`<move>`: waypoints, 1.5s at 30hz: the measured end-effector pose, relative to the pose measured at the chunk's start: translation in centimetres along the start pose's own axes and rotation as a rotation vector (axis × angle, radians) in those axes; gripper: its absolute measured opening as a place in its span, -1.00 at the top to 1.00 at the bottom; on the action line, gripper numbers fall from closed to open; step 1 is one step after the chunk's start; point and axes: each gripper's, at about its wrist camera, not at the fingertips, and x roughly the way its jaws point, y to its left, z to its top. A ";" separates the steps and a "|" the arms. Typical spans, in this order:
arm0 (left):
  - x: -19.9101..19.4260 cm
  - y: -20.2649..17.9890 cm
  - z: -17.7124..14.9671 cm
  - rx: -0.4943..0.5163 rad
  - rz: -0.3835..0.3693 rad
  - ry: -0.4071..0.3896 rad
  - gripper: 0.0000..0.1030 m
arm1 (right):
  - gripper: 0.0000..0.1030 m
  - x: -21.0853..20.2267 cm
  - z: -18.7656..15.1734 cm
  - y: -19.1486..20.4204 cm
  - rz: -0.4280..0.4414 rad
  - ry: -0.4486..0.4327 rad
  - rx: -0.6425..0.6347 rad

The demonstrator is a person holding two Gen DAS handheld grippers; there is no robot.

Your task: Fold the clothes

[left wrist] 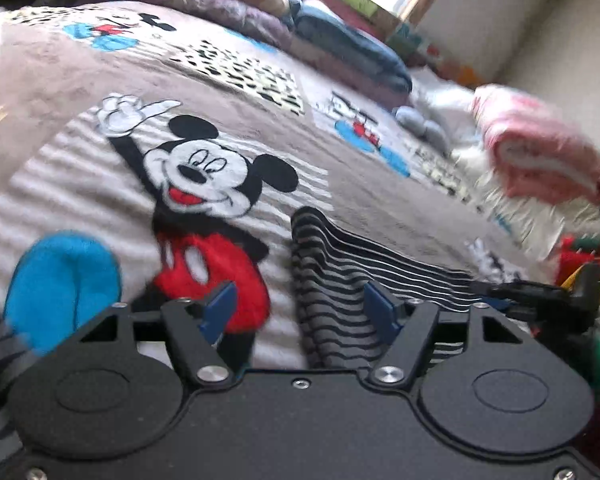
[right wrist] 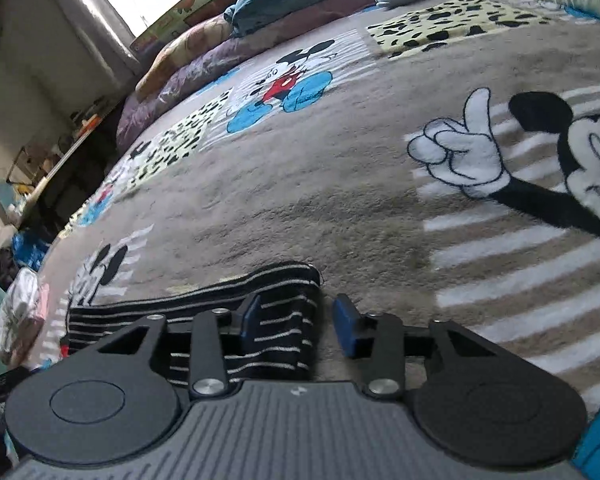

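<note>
Black gripper housing fills the bottom of both wrist views. Just beyond it, a black garment with thin white stripes [left wrist: 364, 276] [right wrist: 276, 320] lies partly folded on a taupe cartoon-mouse blanket [left wrist: 80, 76] [right wrist: 300, 184] covering a bed. Left gripper [left wrist: 304, 312] hangs with its blue-padded fingers spread wide over the garment's edge, gripping nothing. Right gripper [right wrist: 298, 328] is likewise spread, one pad over the striped cloth, one over blanket. Rolled pink fabric [left wrist: 540, 148] lies farther off.
</note>
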 end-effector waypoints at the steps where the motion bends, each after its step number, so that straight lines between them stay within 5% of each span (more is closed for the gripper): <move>1: 0.9 0.1 0.5 0.008 -0.001 0.019 -0.16 | 0.39 0.0 -0.1 -0.1 0.000 -0.005 0.002; 8: 5.3 0.9 2.9 -0.028 -0.053 0.103 -0.03 | 0.63 0.1 -0.6 -1.1 0.017 -0.040 0.039; 11: 6.7 1.2 3.3 -0.057 -0.062 0.127 0.25 | 0.69 0.3 -0.6 -1.3 0.035 -0.036 0.047; 14: 7.0 1.6 4.0 -0.103 -0.106 0.114 0.89 | 0.75 -0.1 -0.4 -1.4 0.078 -0.049 0.052; 16: 6.8 1.7 4.7 -0.136 -0.144 0.097 0.92 | 0.78 -0.6 -0.3 -1.5 0.111 -0.072 0.060; 23: 6.9 1.9 7.3 -0.113 -0.169 0.104 0.93 | 0.78 -0.3 -0.4 -2.3 0.084 -0.061 0.048; 35: 10.4 5.5 5.8 -0.223 -0.121 0.189 0.78 | 0.81 0.4 -0.4 -2.9 0.059 -0.044 0.069; 38: 9.7 5.5 6.0 -0.246 -0.111 0.168 0.71 | 0.54 -0.8 0.0 -2.6 0.037 -0.068 0.077; 40: 8.2 5.1 6.2 -0.227 -0.080 0.118 0.38 | 0.51 -2.2 0.1 -2.6 0.023 -0.099 0.069; 45: 3.4 2.6 5.6 -0.096 -0.018 0.025 0.37 | 0.49 -6.6 -0.1 -2.0 0.023 -0.150 0.004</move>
